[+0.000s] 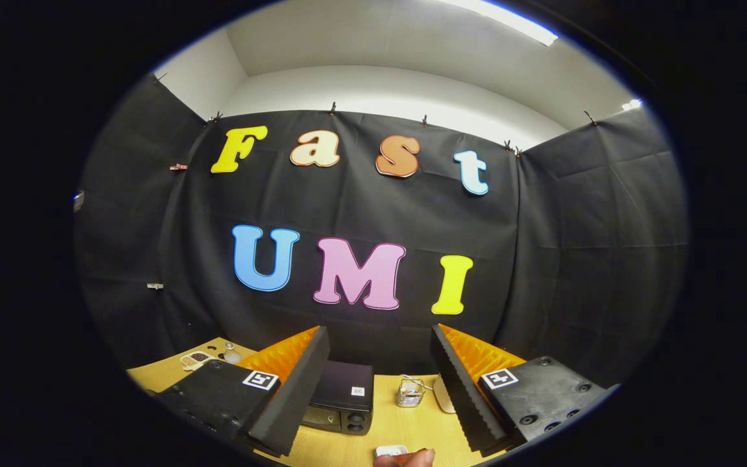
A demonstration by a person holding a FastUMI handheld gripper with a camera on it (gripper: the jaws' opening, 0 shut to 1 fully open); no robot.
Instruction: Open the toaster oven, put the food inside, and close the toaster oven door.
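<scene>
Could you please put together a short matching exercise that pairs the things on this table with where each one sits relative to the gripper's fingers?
Things:
1. toaster oven
2. wire basket
3. hand
4. gripper

Places or states:
A. nearest the camera, low between the fingers, on the table
B. open, fingers spread wide, holding nothing
C. beyond the fingers, beside the left finger, against the black wall
D. beyond the fingers, nearer the right finger, right of the oven

Pairs: 1-C, 2-D, 3-A, 4-B
</scene>
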